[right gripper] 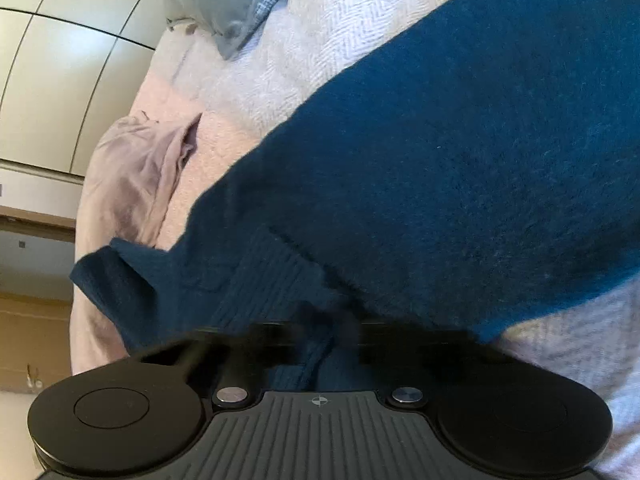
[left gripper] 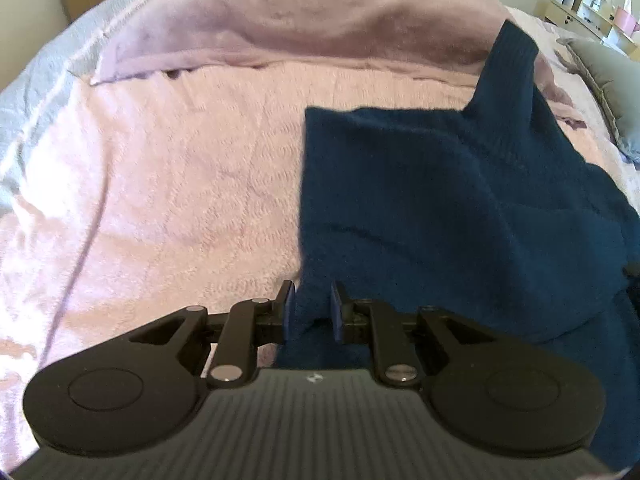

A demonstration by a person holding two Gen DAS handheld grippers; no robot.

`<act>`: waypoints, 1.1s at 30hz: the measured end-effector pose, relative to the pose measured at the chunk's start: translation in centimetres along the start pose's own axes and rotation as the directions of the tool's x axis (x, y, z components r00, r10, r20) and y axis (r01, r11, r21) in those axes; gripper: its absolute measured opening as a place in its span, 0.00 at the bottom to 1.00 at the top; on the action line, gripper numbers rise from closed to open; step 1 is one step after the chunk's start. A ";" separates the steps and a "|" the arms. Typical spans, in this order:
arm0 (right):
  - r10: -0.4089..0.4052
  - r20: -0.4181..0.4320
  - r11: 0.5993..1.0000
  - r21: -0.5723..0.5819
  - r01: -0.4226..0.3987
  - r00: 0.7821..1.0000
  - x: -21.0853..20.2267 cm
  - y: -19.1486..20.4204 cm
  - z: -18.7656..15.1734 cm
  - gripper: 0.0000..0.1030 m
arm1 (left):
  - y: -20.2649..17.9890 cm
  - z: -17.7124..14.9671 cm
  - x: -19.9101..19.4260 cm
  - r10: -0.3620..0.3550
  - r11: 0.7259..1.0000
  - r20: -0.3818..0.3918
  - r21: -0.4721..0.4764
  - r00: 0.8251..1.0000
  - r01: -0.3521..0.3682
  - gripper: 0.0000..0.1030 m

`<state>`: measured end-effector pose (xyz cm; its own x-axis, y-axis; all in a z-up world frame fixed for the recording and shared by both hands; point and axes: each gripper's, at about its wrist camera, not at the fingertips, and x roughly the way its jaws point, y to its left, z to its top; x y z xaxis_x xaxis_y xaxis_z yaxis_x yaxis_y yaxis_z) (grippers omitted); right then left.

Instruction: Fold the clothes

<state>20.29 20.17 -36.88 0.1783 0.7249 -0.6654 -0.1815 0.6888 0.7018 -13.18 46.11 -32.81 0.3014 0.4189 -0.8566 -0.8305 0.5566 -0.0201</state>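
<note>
Left wrist view: left gripper (left gripper: 313,307) clamped on a bunched edge of the dark blue knit sweater (left gripper: 440,208), blue pads (left gripper: 289,312) pressing the fabric from both sides. Sweater spread over the right half of the pink bedspread (left gripper: 180,184), one sleeve reaching up toward the rolled mauve blanket (left gripper: 280,36) along the far edge.

Right wrist view: right gripper (right gripper: 344,336) blurred, fingers drawn together in the sweater's (right gripper: 460,160) ribbed hem. Grey pillow (right gripper: 232,4) at the bed's far corner.
</note>
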 end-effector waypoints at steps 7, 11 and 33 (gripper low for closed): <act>-0.033 0.165 0.983 -0.171 0.062 0.986 -4.5 1.1 -1.6 0.06 | -0.4 0.6 1.8 -0.009 1.000 -0.009 -0.001 1.000 0.009 0.16; -0.167 0.026 0.982 -0.084 0.169 0.986 -1.1 -2.7 -1.4 0.06 | -0.7 0.8 1.6 -0.002 1.000 -0.007 0.013 1.000 0.002 0.16; -0.226 0.251 0.953 0.259 0.159 0.941 -19.6 -17.8 3.8 0.33 | -6.3 -1.3 -3.6 -0.015 0.999 -0.034 0.046 0.999 0.016 0.17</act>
<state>23.74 -6.33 -35.34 0.4518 0.5257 -0.7208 0.1062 0.7706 0.6285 -9.61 40.15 -30.31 0.2977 0.3861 -0.8731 -0.8032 0.5956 -0.0105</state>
